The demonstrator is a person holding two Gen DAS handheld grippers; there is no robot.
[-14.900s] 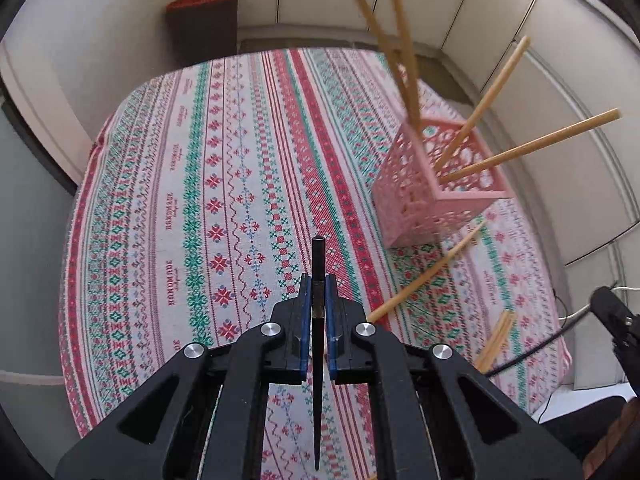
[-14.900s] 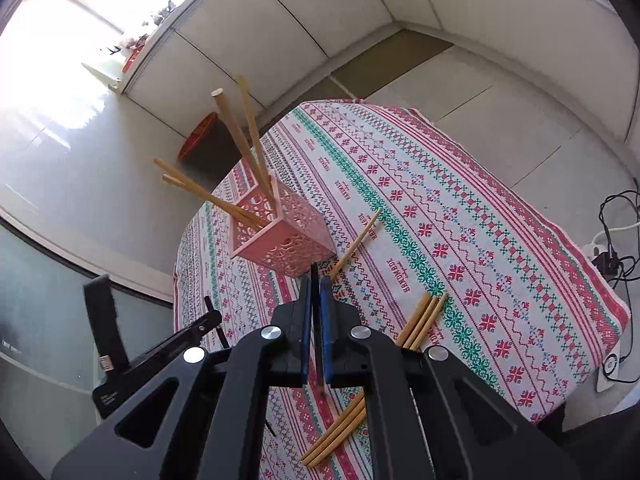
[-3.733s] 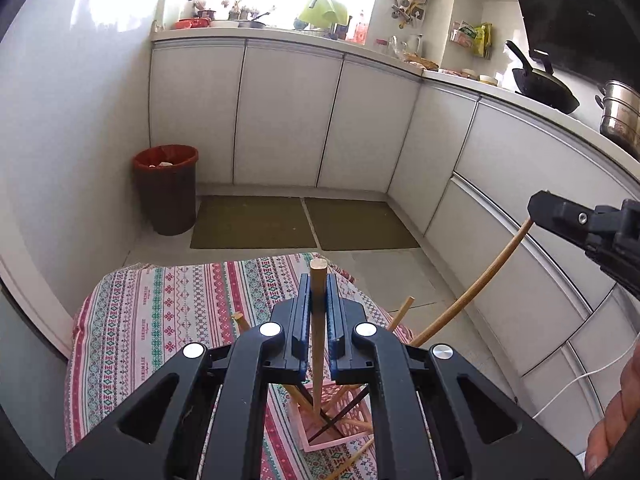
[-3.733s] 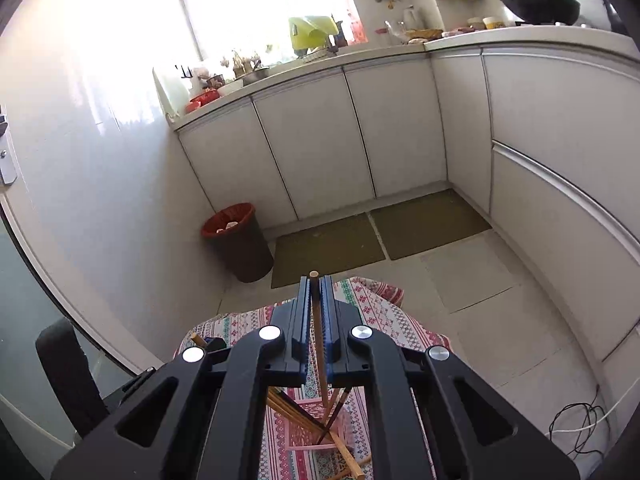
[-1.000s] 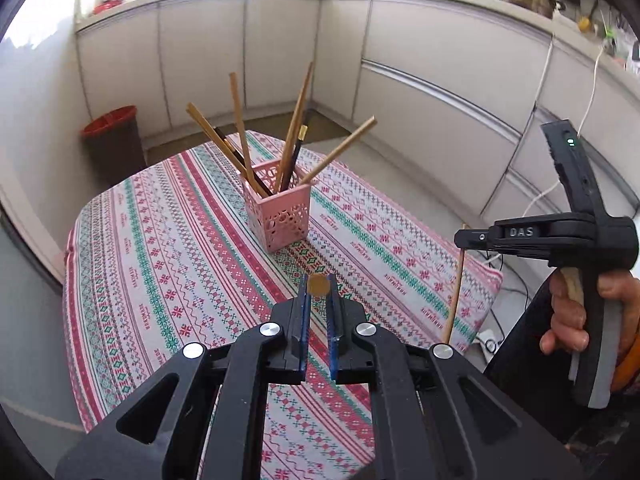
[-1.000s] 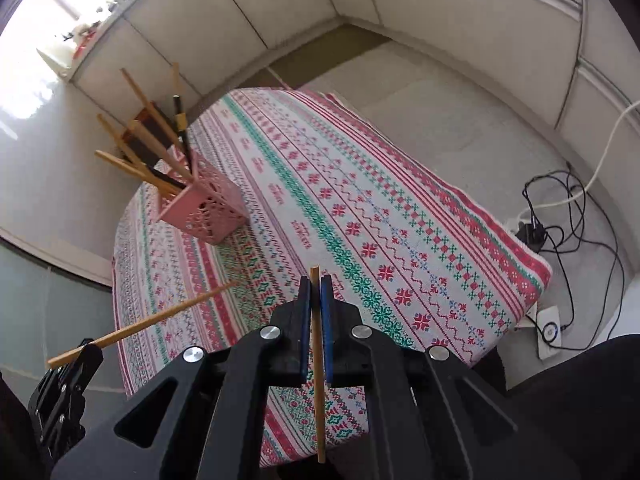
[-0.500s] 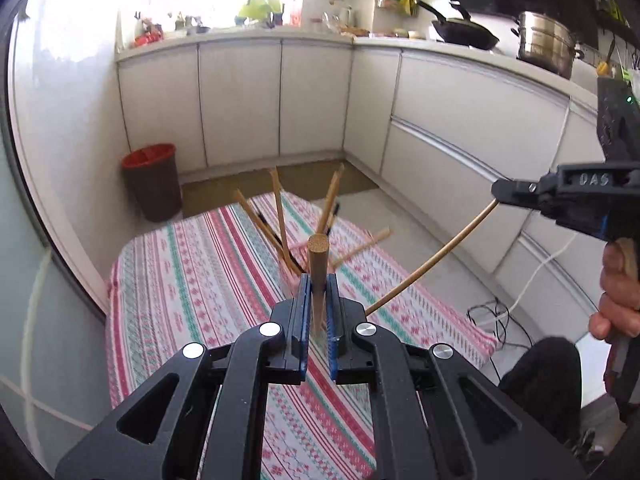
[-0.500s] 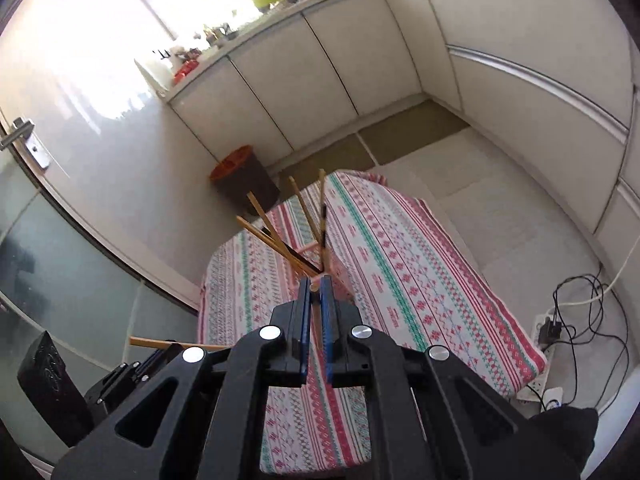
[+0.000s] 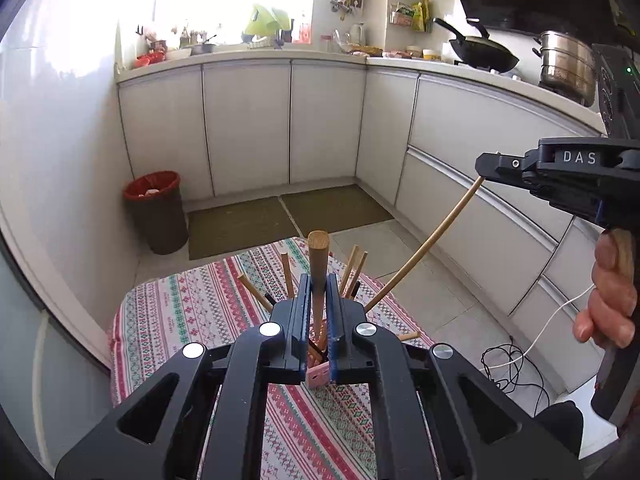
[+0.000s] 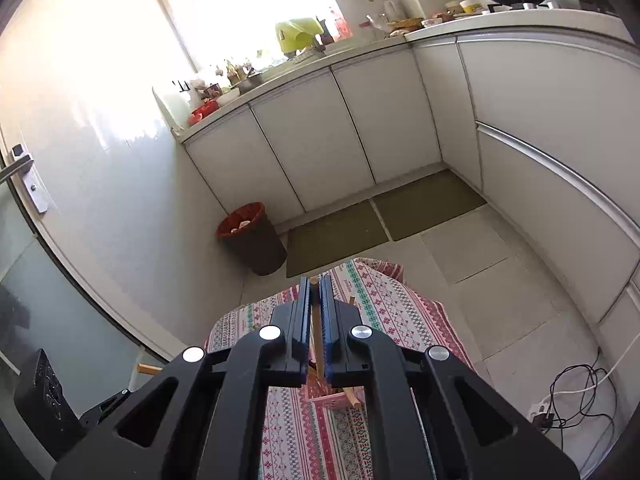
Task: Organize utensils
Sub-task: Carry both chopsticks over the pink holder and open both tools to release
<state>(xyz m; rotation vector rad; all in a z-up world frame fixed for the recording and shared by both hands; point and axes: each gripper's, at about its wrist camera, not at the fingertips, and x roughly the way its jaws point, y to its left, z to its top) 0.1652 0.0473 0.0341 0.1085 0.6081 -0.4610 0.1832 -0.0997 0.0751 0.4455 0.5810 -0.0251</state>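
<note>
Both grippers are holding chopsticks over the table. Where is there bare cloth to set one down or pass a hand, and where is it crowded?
Bare tablecloth lies left of the pink basket, out to the cloth's left edge, and on its near side. It is crowded over the basket, where angled chopsticks fan out. One more lies on the cloth to its right.

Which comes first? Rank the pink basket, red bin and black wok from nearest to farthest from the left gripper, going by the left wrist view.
1. Pink basket, just below the left gripper, on the table.
2. Red bin, on the floor, far left.
3. Black wok, on the counter, upper right.
</note>
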